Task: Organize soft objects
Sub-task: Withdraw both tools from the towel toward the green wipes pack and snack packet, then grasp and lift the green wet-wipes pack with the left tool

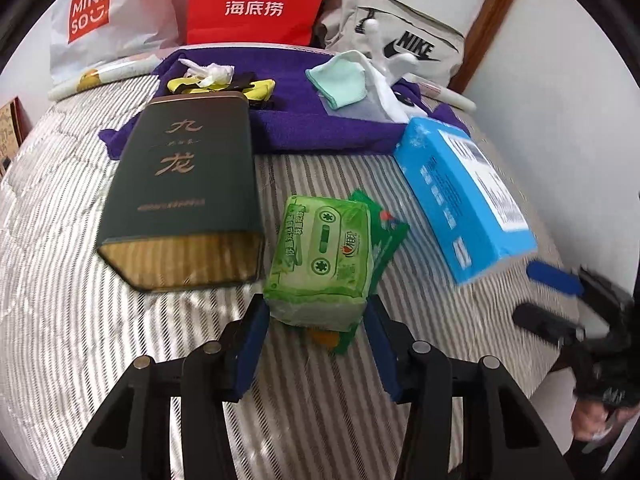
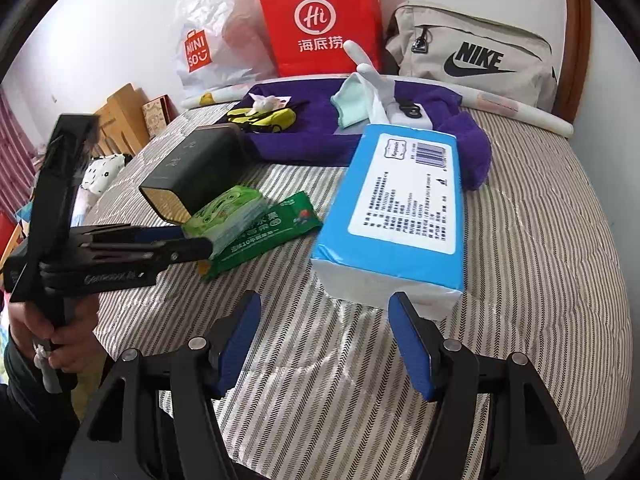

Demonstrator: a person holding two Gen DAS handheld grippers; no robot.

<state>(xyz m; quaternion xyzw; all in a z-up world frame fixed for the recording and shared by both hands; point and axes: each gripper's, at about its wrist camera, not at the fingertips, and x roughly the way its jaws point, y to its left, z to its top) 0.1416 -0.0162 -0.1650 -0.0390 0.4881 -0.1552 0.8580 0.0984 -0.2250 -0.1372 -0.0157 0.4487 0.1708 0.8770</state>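
Across the striped bed cover [image 2: 520, 240] the soft goods were laid out, a purple towel [image 1: 304, 128] spread at the far side. Nearer, a blue tissue pack [image 2: 400, 208] was seen just ahead of the right gripper [image 2: 324, 340], whose jaws stood wide apart with nothing between them. A green tissue packet [image 1: 320, 264] was flanked by the pads of the left gripper [image 1: 316, 344]; whether it was truly pinched could not be told. The pick-up step was judged in hand. A firm squeeze and a lift would be called for next.
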